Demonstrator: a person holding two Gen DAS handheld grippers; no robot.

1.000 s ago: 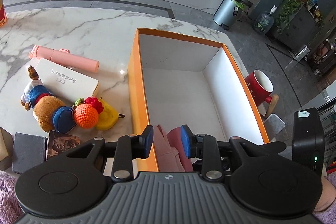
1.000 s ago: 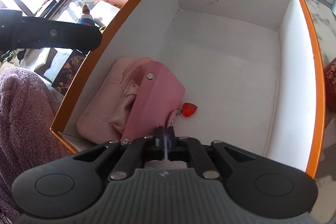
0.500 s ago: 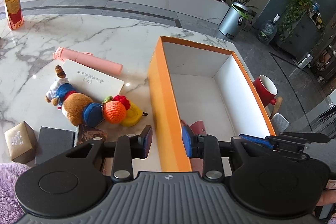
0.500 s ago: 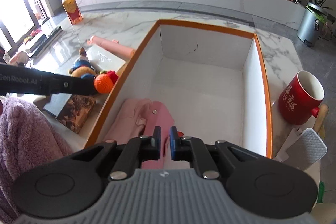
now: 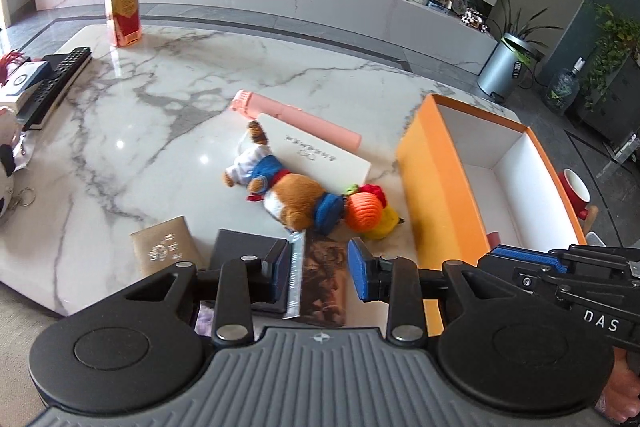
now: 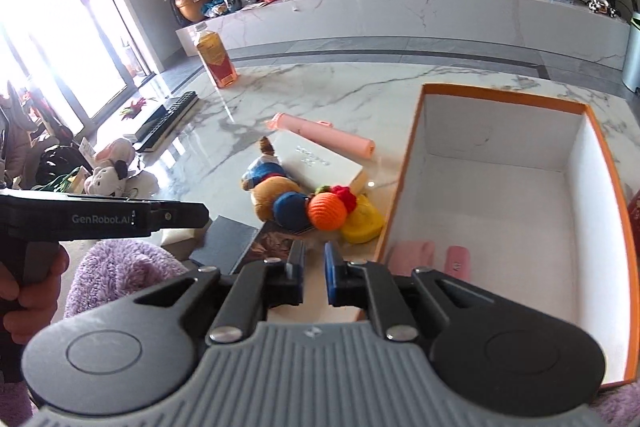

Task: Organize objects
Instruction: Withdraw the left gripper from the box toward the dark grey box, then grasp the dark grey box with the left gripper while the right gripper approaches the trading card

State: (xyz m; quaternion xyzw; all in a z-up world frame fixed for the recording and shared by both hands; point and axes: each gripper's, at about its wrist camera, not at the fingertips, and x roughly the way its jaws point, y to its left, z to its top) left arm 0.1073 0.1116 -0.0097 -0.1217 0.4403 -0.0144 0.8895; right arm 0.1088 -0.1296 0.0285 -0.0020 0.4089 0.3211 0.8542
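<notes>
Pink pouch [image 6: 412, 255], seemingly soft, lies inside orange box [image 6: 616, 227].

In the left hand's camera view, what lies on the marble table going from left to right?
Remote control → orange drink bottle → tan booklet → plush dog → orange crochet ball → orange box → red mug.
</notes>
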